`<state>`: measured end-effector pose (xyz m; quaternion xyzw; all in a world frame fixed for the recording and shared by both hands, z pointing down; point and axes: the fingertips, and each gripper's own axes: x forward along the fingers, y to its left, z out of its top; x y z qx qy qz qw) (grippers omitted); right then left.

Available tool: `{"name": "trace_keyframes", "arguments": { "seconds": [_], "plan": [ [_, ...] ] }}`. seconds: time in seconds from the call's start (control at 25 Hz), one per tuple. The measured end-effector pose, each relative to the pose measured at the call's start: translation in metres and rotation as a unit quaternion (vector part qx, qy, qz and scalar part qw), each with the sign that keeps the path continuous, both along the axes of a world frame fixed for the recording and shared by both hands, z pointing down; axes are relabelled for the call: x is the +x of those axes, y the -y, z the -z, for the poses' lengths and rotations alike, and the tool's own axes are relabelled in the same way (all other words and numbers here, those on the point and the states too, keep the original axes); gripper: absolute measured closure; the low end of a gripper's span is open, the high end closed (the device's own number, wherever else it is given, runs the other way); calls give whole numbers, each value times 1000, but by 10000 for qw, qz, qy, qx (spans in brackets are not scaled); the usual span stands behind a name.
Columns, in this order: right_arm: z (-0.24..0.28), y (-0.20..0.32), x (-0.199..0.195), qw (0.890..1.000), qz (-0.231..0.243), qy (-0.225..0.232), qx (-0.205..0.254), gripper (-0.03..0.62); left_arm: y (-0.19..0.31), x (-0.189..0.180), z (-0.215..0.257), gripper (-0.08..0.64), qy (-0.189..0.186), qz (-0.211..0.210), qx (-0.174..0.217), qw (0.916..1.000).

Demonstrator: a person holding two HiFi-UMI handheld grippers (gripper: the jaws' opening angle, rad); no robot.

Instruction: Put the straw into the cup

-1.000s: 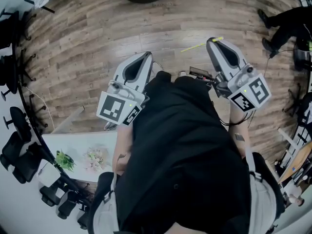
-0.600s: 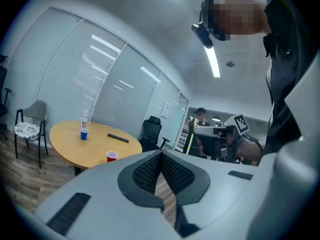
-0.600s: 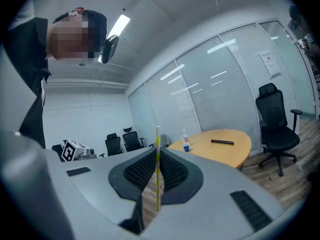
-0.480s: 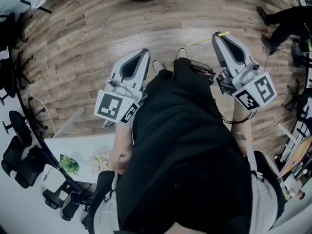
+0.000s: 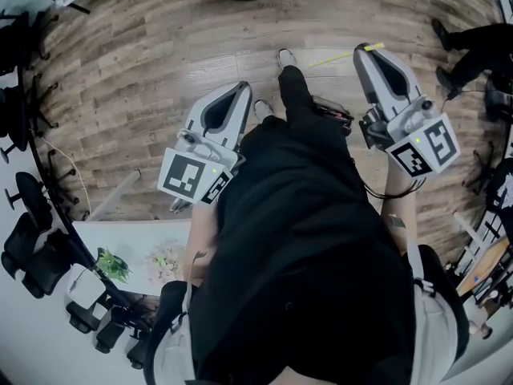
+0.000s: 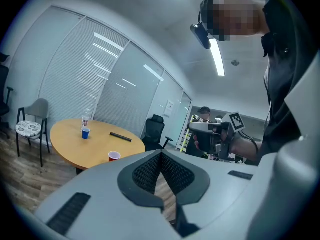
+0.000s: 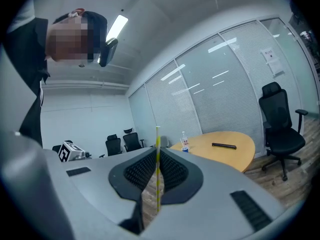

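A thin yellow straw stands upright between the pads of my right gripper, which is shut on it. In the head view the straw sticks out sideways from the right gripper over the wooden floor. My left gripper is shut with nothing in it. A red cup and a blue cup stand on a round wooden table, far beyond the left gripper.
The person's dark trousers and a shoe fill the space between the grippers. Black office chairs and a grey chair stand round the table. A black remote lies on it. A low white table is at lower left.
The person has stepped forward, one leg swinging ahead. Both grippers have advanced over the floor toward the table, the right one more. Both stay shut, and the straw stays held.
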<state>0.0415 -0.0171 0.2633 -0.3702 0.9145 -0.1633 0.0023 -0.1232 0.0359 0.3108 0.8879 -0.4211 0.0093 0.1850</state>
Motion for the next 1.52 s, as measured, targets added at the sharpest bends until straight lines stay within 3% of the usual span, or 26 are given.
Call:
{"name": "trace_keyframes", "arguments": {
  "seconds": [0.4, 0.88, 1.32, 1.52],
  "plan": [
    [7, 97, 9, 9990, 349, 240, 133, 557, 90, 18, 20, 549, 165, 295, 217, 9992],
    [2, 196, 10, 9936, 992, 535, 50, 557, 153, 44, 25, 549, 281, 900, 174, 9954],
    [-43, 275, -48, 9831, 1793, 360, -1, 557, 183, 53, 23, 549, 321, 1552, -70, 9873],
    [-65, 297, -68, 9809, 1909, 382, -39, 557, 191, 58, 17, 549, 305, 1703, -149, 9848]
  ]
}}
